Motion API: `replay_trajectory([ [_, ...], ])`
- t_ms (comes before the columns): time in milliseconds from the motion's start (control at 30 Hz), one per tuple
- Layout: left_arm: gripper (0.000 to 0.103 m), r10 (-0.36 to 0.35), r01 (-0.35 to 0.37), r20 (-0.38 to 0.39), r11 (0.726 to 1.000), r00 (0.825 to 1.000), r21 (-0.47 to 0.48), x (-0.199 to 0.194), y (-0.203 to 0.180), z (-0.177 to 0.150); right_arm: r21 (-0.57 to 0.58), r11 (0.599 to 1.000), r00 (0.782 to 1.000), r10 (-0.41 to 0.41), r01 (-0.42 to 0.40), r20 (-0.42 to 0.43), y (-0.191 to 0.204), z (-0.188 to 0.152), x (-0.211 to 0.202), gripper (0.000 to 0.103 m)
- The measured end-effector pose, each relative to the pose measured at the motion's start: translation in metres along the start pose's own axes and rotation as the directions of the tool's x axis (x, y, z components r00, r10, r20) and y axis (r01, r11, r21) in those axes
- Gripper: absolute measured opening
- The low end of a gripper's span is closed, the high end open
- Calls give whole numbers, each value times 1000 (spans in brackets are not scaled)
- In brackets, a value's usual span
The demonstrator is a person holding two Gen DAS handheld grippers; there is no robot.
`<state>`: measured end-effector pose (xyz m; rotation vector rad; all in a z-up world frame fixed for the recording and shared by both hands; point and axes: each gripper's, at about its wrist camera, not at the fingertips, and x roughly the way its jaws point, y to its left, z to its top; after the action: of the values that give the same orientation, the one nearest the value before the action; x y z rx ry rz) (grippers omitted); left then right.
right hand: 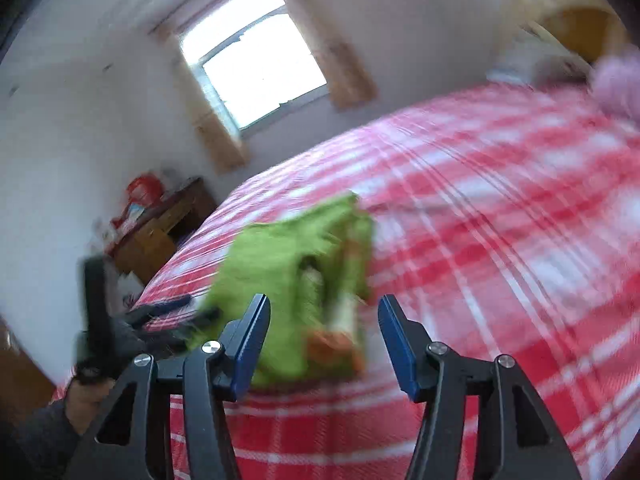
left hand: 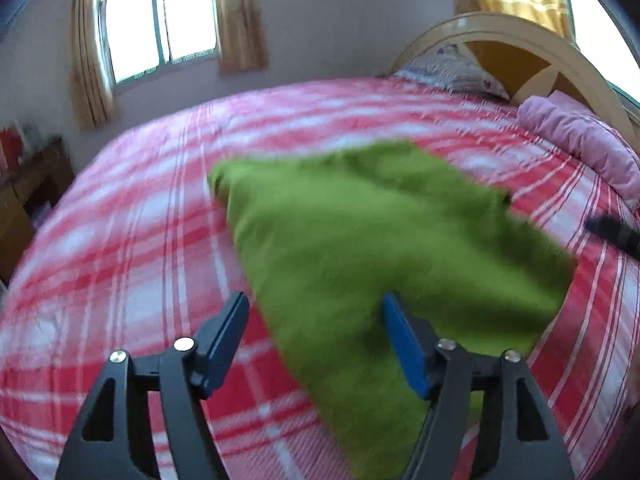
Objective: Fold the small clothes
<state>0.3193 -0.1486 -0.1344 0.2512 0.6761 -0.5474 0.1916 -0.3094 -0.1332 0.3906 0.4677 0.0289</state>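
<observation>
A small green garment [left hand: 360, 248] lies folded on the red and white plaid bedspread [left hand: 132, 248]. My left gripper [left hand: 316, 312] is open just above its near left edge, holding nothing. In the right wrist view the same garment [right hand: 288, 280] shows an orange printed patch near its front edge. My right gripper [right hand: 324, 316] is open over the garment's near edge, empty. The left gripper [right hand: 176, 312] appears blurred at the garment's left side. The right gripper's tip [left hand: 616, 234] shows at the right edge of the left wrist view.
A rolled lilac blanket [left hand: 584, 140] and a patterned pillow [left hand: 452, 70] lie at the curved headboard [left hand: 532, 44]. A wooden cabinet [right hand: 160, 232] with red items stands left of the bed. A curtained window [left hand: 160, 20] is on the far wall.
</observation>
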Motion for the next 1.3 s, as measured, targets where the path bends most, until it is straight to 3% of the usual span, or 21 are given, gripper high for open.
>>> replay_trajectory([
  [100,82,2,-2,10,1000,1000,-25,2,5,-4,-48,997,996,62,-65,-63,20,14,21,57],
  [167,86,9,-9,8,999,1000,-36,3,6,-4,-74,996,989,37,-48,-143,25,13,42,55],
  [233,90,9,-9,-7,999,1000,-46,6,10,-6,-70,997,971,16,-33,-238,25,0,64,55],
  [300,95,-6,4,-26,998,1000,-67,6,17,-13,-99,995,943,-61,31,-327,20,-20,83,55],
  [333,97,-20,17,-33,996,999,-87,6,22,-16,-126,992,956,-65,30,-287,22,-24,77,55],
  [400,97,-41,37,-34,993,999,-113,5,26,-21,-138,989,951,-84,44,-299,28,-21,76,55],
  [567,100,-51,45,-34,990,998,-136,4,28,-24,-229,973,985,-56,17,-166,60,19,67,55],
  [700,103,-59,52,-37,986,998,-161,4,32,-26,-199,978,967,11,-64,-256,61,39,112,55],
  [767,103,-64,56,-40,983,997,-173,4,34,-26,-151,988,951,-32,-16,-308,40,39,139,53],
  [800,103,-67,59,-38,983,997,-174,4,33,-27,-127,992,927,-49,1,-373,24,34,157,50],
  [833,103,-66,59,-33,983,997,-171,3,33,-27,-104,994,922,-27,-14,-387,14,29,163,43],
  [900,103,-62,58,-22,984,998,-171,0,33,-27,-64,997,940,25,-50,-341,-1,27,158,34],
  [1000,103,-53,58,30,983,998,-172,-10,31,-22,-60,994,954,71,-93,-292,-8,18,152,33],
  [1100,103,-68,77,50,977,996,-199,-9,28,-10,-35,993,954,97,-111,-283,-11,18,154,33],
  [1200,103,-36,30,-31,986,999,-164,15,19,-10,-13,991,954,124,-133,-273,-14,20,150,33],
  [1300,103,-76,65,-48,976,996,-208,18,28,-15,11,987,957,160,-162,-241,-18,17,133,35],
])
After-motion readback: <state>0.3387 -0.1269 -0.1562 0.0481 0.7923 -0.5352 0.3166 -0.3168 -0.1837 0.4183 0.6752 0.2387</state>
